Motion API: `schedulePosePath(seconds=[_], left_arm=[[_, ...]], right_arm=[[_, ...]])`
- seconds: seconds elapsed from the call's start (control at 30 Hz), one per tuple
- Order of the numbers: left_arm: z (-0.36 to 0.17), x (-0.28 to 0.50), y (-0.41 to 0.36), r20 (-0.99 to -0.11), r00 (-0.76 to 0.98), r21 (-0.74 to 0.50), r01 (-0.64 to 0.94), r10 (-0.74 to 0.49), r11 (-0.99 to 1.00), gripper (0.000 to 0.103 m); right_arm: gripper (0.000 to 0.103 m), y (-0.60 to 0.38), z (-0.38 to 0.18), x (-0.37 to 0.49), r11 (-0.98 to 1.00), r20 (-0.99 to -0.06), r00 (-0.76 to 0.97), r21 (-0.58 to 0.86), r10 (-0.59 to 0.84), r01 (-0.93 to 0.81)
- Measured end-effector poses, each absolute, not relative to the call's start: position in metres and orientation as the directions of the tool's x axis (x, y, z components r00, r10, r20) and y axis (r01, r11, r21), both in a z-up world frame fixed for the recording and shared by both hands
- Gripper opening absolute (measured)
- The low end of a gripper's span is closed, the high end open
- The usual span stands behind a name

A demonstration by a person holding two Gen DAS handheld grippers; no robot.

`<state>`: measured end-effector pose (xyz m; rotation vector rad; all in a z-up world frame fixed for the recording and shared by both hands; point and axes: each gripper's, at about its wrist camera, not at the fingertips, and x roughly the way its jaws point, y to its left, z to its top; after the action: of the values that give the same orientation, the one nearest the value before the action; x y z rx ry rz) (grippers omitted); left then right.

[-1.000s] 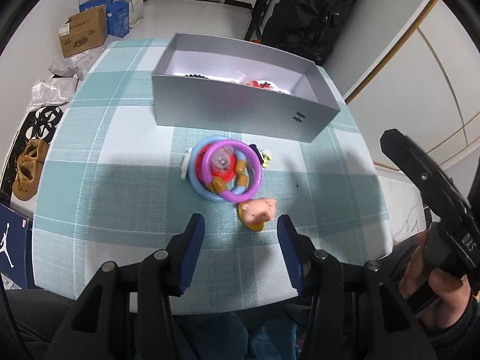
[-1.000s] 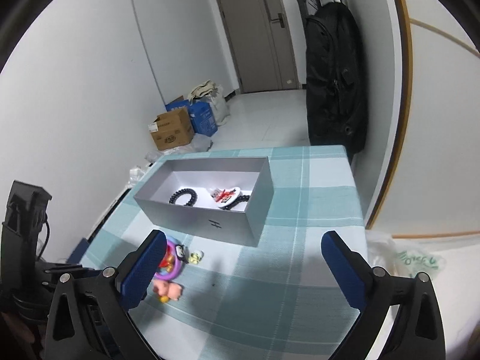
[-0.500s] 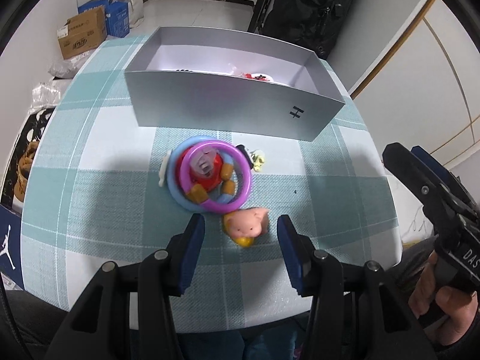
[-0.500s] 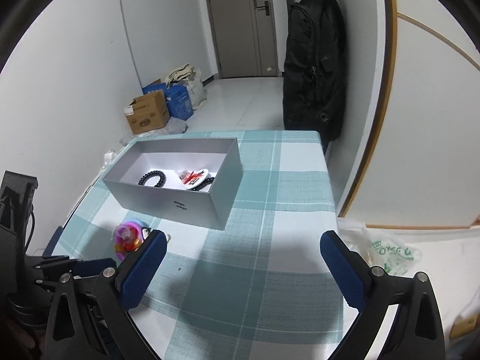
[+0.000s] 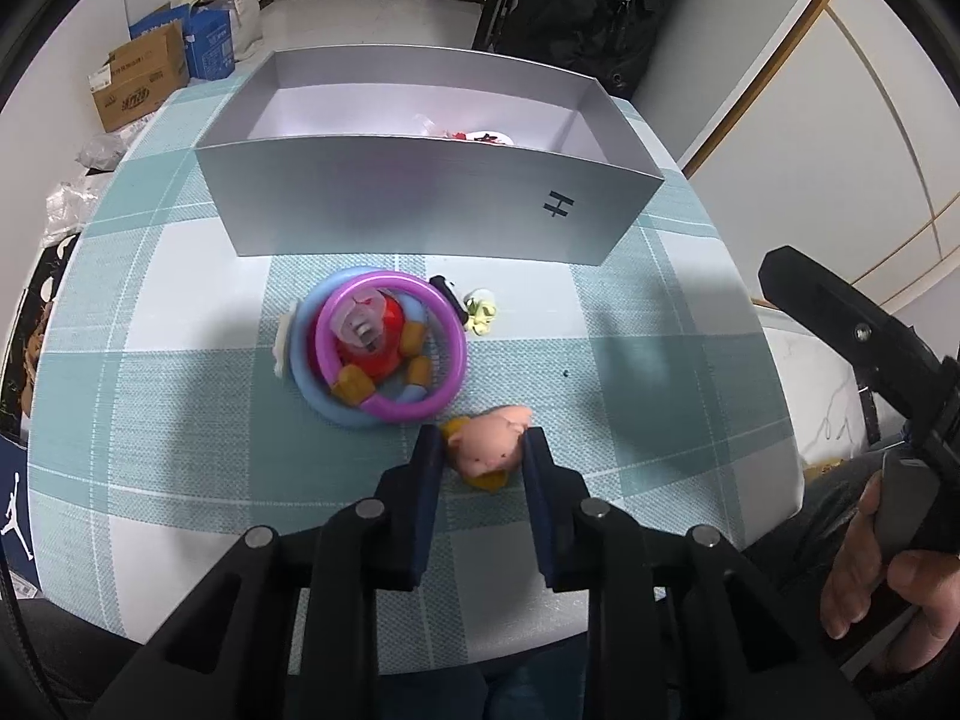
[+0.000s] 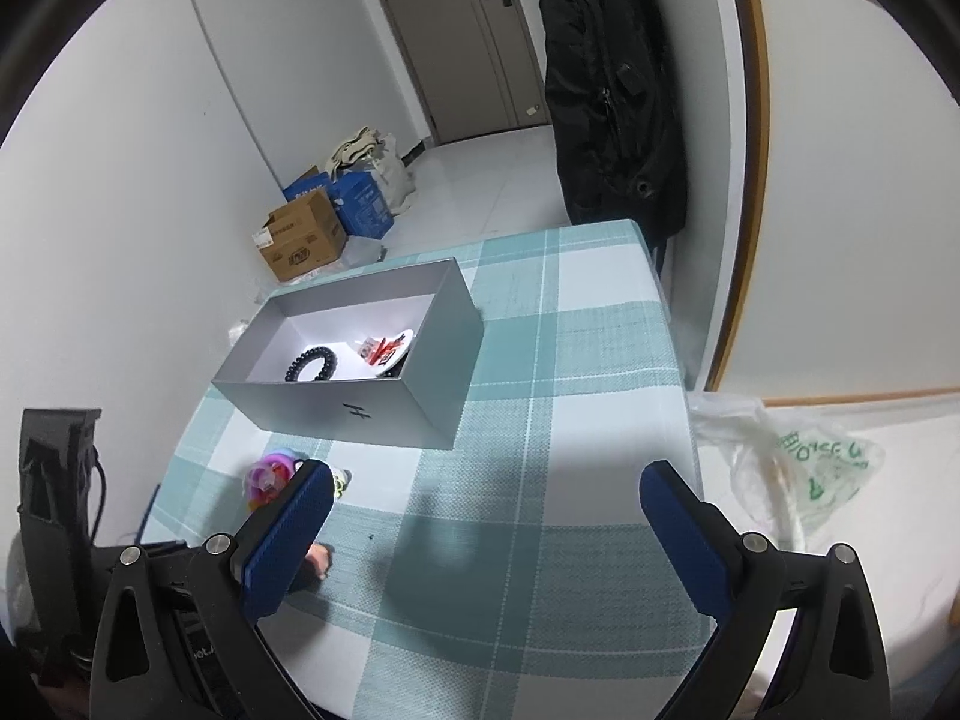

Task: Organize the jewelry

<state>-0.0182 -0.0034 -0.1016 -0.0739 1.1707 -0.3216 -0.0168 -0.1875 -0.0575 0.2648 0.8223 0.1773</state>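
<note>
1. Left gripper (image 5: 483,441), seen from its own wrist cam: jaws pinched on a pink pig charm (image 5: 487,447), pads pressing both sides of it, low on the checked tablecloth (image 5: 180,408).
2. The pig sits w/ a yellow-orange bit under it, just beside the edge of a purple ring (image 5: 390,348).
3. Purple ring lies on top of a blue ring (image 5: 312,384), w/ a red-and-orange figure (image 5: 378,348) inside them (stacked loosely, all touching).
4. Small pale yellow-green charm (image 5: 482,311) sits just right of the rings, next to a small black piece (image 5: 447,294); apart from the pig.
5. Grey open box (image 6: 360,372) stands behind the pile on the cloth; inside it a black coil bracelet (image 6: 312,365) and a white item w/ red bits (image 6: 384,348).
6. Right gripper (image 6: 486,516): jaws spread wide, nothing between them, hovering over bare cloth to the right of the pile.
7. A hand (image 5: 870,564) holds the right gripper's handle at the table edge.
</note>
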Motion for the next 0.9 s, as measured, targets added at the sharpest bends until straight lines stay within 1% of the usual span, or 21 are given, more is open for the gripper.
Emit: schedulePosePath(seconds=[0.17,0.27,0.53,0.57,0.67,0.7,0.8,0.9], left_arm=[[-0.098,-0.02,-0.001,-0.884,0.342,-0.259,0.209,-0.319,0.943,0.021],[-0.092,-0.023,0.001,-0.873,0.345,-0.286,0.212,-0.345,0.935,0.021],[-0.07,-0.03,0.021,-0.827,0.385,-0.354,0.209,-0.409,0.912,0.021],[-0.066,-0.031,0.026,-0.819,0.391,-0.366,0.206,-0.419,0.908,0.021],[-0.062,-0.029,0.032,-0.809,0.402,-0.38,0.199,-0.429,0.904,0.021],[-0.062,-0.027,0.035,-0.807,0.404,-0.385,0.192,-0.43,0.903,0.021],[-0.059,-0.024,0.046,-0.793,0.411,-0.421,0.164,-0.45,0.892,0.021],[-0.055,-0.022,0.057,-0.782,0.429,-0.433,0.15,-0.453,0.889,0.021]], right_arm=[[0.1,-0.185,-0.059,-0.016,0.941,-0.697,0.652,0.331,0.298,-0.077],[0.1,-0.188,-0.062,-0.015,0.923,-0.69,0.641,0.376,0.336,-0.079],[0.1,-0.193,-0.069,-0.013,0.905,-0.7,0.621,0.424,0.352,-0.036],[0.099,-0.192,-0.069,-0.012,0.903,-0.701,0.616,0.427,0.359,-0.04],[0.089,-0.187,-0.071,-0.011,0.886,-0.691,0.598,0.459,0.405,-0.07],[0.087,-0.185,-0.072,-0.011,0.875,-0.685,0.589,0.478,0.428,-0.081],[0.086,-0.183,-0.076,-0.011,0.835,-0.661,0.568,0.543,0.491,-0.09],[0.086,-0.18,-0.076,-0.009,0.832,-0.661,0.569,0.549,0.49,-0.079]])
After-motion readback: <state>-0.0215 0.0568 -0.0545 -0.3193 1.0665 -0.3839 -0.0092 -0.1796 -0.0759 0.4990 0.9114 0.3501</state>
